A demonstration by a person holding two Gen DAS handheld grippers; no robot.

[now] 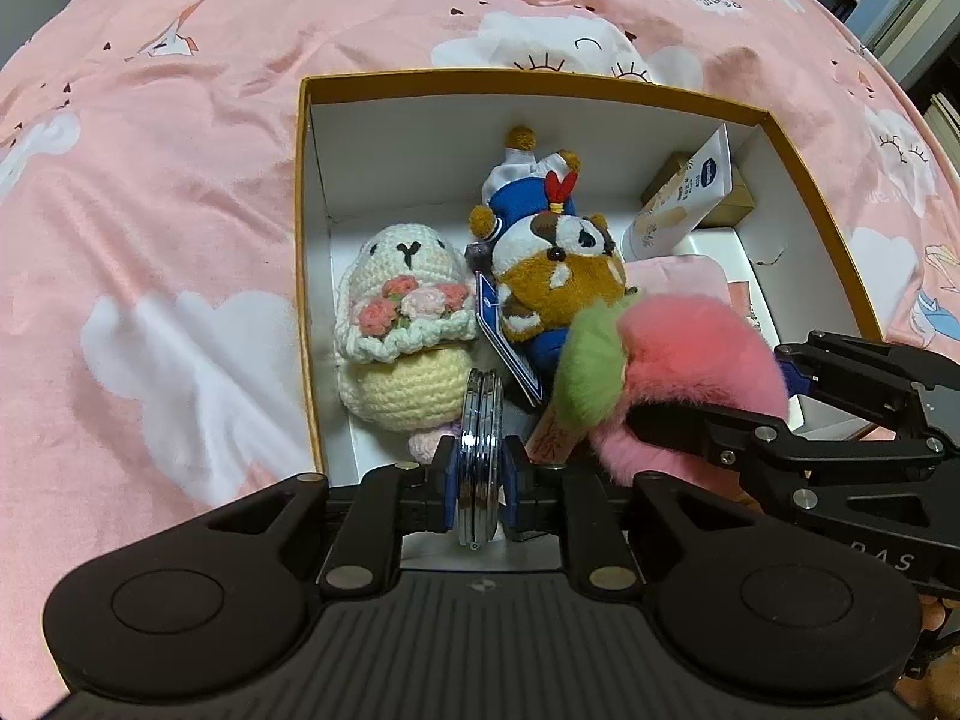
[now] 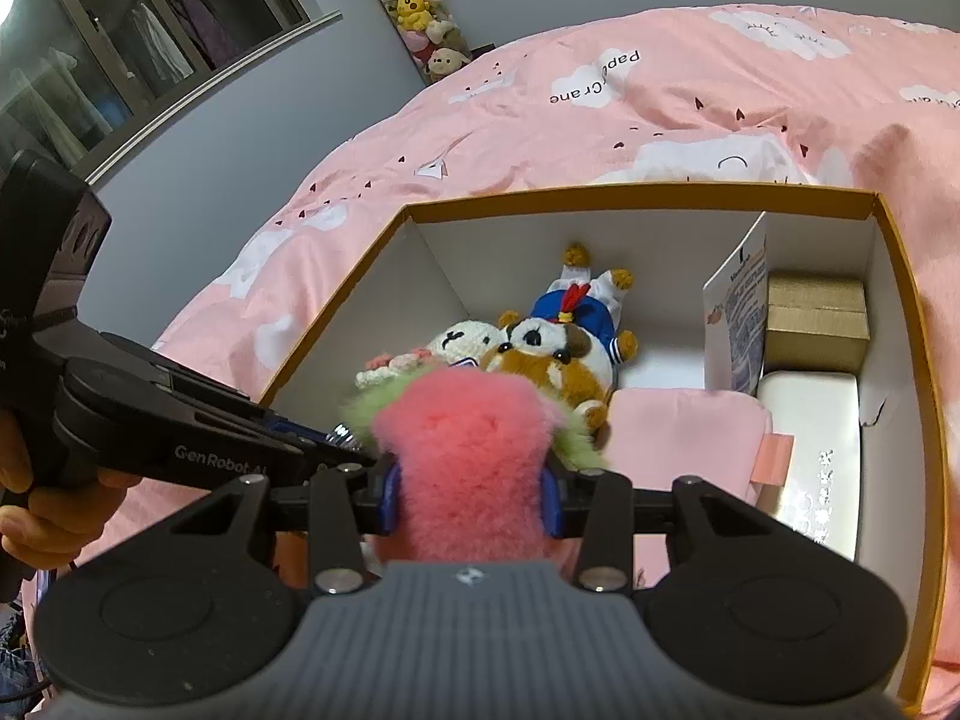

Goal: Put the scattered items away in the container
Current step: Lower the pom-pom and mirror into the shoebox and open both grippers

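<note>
My left jaws point(image 1: 478, 480) pinched stacked metal discs point(image 1: 480, 432) edge-up; right jaws point(image 2: 467, 498) squeezed pink-green pompom point(image 2: 468, 450), hiding box point(image 2: 648, 195) floor.

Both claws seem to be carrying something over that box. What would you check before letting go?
1. Left gripper shut on the stack of shiny metal rings: ok.
2. Right gripper shut on the fluffy pink and green pompom: ok.
3. Both loads over the open orange-rimmed cardboard box: ok.
4. Free floor under the rings: cannot tell; the crocheted cream bunny lies close.
5. Pompom clear of the brown plush raccoon: cannot tell.
</note>
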